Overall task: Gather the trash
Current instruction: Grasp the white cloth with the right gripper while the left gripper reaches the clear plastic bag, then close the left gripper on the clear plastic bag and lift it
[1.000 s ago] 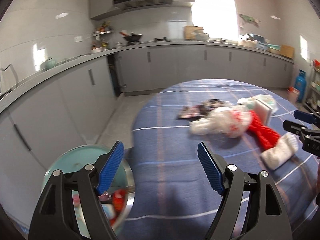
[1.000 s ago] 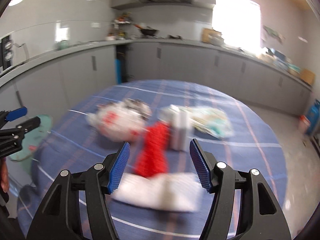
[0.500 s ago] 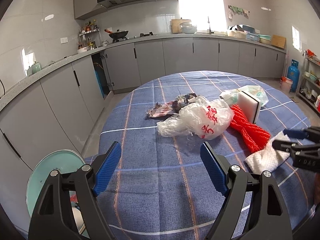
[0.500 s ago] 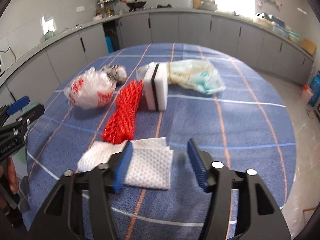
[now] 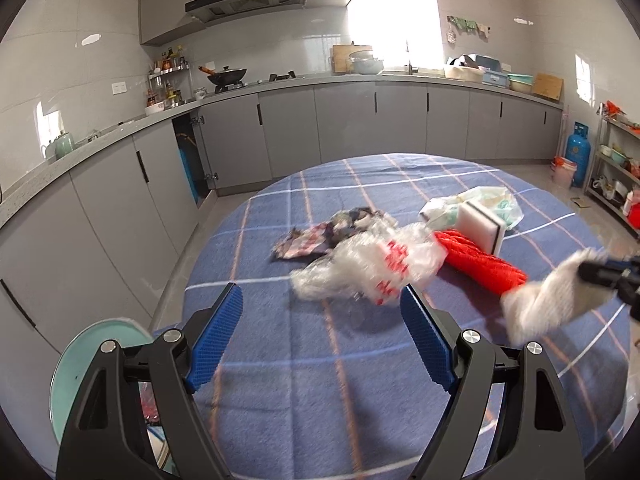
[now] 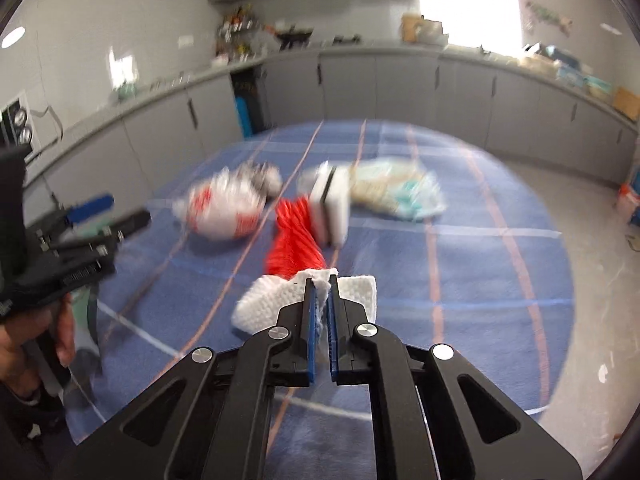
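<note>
My right gripper is shut on a white paper towel, pinching its edge and lifting it off the blue checked tablecloth. In the left wrist view the same white paper towel hangs from the right gripper at the right edge. My left gripper is open over the tablecloth, nothing between its fingers. Ahead of it lie a clear plastic bag with red print, a crumpled wrapper, a red mesh, a white sponge and a pale bag.
A teal-lidded trash bin with trash inside stands on the floor at the table's left. Grey kitchen cabinets run along the walls behind. A blue gas cylinder and a shelf rack stand at the far right. A hand holds the left gripper.
My right gripper has closed on the white paper towel and raised it from the cloth. My left gripper has swung from over the bin toward the table, staying open.
</note>
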A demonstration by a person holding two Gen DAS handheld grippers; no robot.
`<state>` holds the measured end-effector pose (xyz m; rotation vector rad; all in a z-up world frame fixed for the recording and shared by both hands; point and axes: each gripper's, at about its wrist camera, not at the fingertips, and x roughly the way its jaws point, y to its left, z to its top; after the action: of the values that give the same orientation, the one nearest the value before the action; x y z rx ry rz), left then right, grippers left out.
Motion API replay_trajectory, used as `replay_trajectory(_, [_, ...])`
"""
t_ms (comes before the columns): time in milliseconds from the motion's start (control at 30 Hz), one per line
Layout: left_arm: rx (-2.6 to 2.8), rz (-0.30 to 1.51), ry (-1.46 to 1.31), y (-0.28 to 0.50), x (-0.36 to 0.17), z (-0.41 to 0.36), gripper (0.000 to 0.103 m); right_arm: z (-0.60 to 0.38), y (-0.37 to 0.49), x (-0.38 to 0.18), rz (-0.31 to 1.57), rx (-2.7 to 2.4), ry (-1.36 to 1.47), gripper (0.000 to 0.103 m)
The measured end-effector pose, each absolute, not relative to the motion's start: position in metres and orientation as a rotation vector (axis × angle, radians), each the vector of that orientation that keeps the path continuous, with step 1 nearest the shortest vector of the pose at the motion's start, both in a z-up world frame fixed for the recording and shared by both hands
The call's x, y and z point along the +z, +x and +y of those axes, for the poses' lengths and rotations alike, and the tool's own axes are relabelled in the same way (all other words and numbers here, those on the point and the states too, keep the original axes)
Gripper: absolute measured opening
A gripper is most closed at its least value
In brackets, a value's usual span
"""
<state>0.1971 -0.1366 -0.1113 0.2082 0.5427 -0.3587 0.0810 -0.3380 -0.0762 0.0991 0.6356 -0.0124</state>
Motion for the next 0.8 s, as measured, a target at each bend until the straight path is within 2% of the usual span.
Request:
replay_trajectory(200, [-0.4,0.586,0.201,0.217,-0.112,-0.167,0.08,-0.359,0.086,-0.069,0.569,-0.055,0.159,0.006])
replay_trajectory(300, [-0.418,0.634,0.201,0.23,-0.123,-0.176,0.077,-0.362,0.082,-0.068,0.538,-0.048,0.176,0.006])
replay_trajectory(333, [-0.423,0.647,0.206,0.234,-0.127,-0.179,0.072,-0.361,0.082,-0.067,0.532,-0.041,0.172,0.006])
replay_trajectory(367, [-0.435,0.669,0.208,0.237,-0.131,-0.181,0.052,-0.358,0.081,-0.067,0.531,-0.038,0.167,0.006])
replay_trajectory(400, [-0.466,0.711,0.204,0.243,-0.136,-0.184,0.038,-0.359,0.081,-0.067,0.53,-0.036,0.168,0.006])
replay_trajectory(433, [-0.477,0.724,0.199,0.243,-0.139,-0.185,0.033,-0.359,0.08,-0.067,0.532,-0.032,0.17,0.006])
replay_trajectory(467, [-0.492,0.734,0.196,0.244,-0.141,-0.185,0.022,-0.357,0.081,-0.067,0.534,-0.029,0.171,0.006])
replay_trajectory(500, [-0.499,0.739,0.191,0.243,-0.143,-0.185,0.016,-0.356,0.079,-0.068,0.531,-0.025,0.172,0.006])
replay_trajectory(600, [-0.49,0.721,0.178,0.238,-0.14,-0.175,0.01,-0.35,0.072,-0.063,0.492,0.008,0.172,0.006])
replay_trajectory(800, [-0.463,0.615,0.16,0.215,-0.113,-0.152,0.01,-0.342,0.072,-0.055,0.445,-0.015,0.139,0.006])
